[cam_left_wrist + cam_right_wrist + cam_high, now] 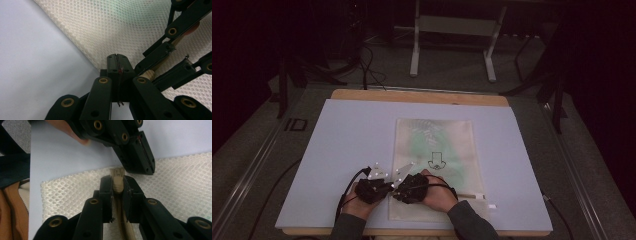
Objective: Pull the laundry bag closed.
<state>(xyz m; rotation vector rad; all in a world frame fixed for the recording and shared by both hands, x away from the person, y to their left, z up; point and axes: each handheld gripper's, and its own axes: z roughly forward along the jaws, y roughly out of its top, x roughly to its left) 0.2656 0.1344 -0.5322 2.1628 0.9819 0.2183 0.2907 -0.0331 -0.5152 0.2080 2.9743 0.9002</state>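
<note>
The cream mesh zip pouch (435, 160) lies flat on the pale bench (337, 150). Left gripper (117, 65) fingers are together at its edge; right gripper (117, 185) fingers clamp the beige zipper pull (117, 180).

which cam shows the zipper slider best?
Right gripper view: the zipper slider sits close up between the right claw tips, with zipper teeth trailing below. In the left gripper view it is hidden behind the claws over the mesh pouch. In the high view the hands cover that corner.
</note>
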